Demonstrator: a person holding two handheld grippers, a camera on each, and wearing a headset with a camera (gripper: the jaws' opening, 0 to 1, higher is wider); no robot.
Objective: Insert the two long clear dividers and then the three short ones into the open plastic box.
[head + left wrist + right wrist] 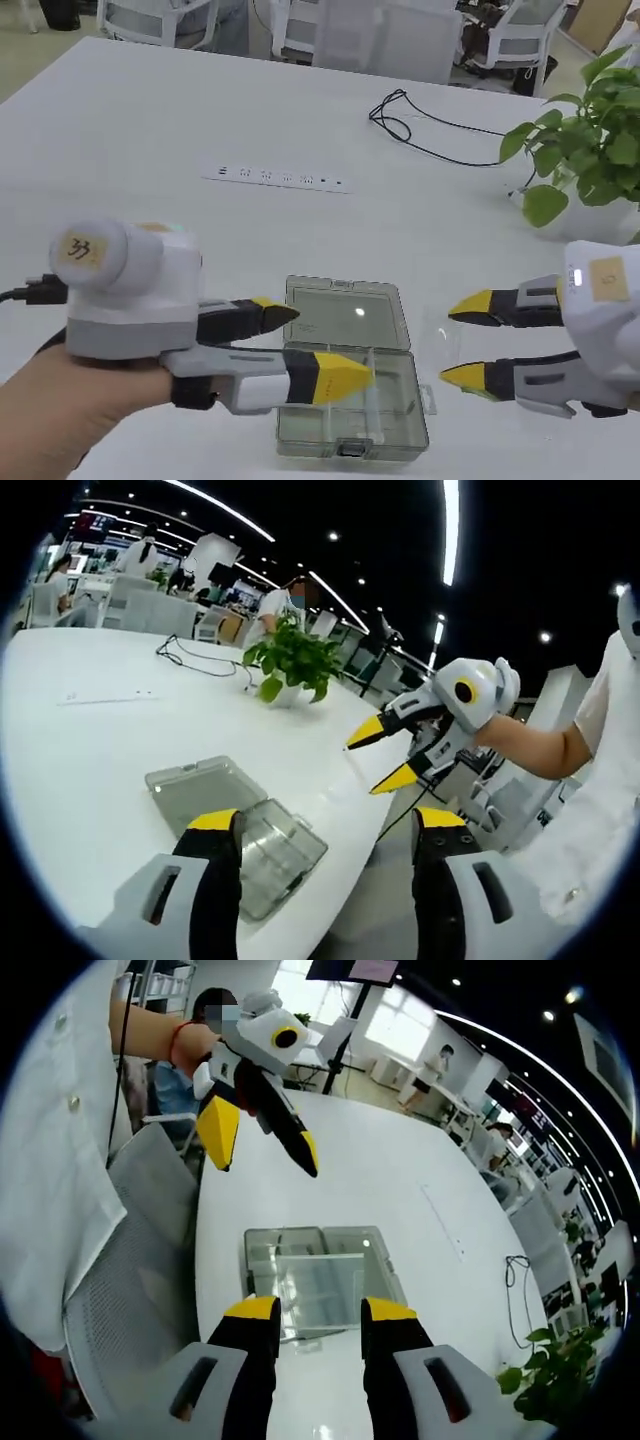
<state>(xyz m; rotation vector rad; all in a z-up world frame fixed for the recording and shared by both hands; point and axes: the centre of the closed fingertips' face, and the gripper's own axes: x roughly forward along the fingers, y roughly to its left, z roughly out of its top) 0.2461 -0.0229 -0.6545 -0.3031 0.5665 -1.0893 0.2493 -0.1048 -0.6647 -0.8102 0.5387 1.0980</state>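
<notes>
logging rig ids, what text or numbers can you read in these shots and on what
"33": handwritten on a yellow sticker on the left gripper.
One mark, maybe "9", too blurred to be sure: yellow label on the right gripper.
Power strip markings: too small to read.

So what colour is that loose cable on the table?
Black; the thin looped cable shows best in head view.

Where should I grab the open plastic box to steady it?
Probably the left wall of the box, coming from the left with the open left gripper: that wall stands upright and thin enough to pinch, the lid lies flat behind, and the inside should stay free.
</notes>
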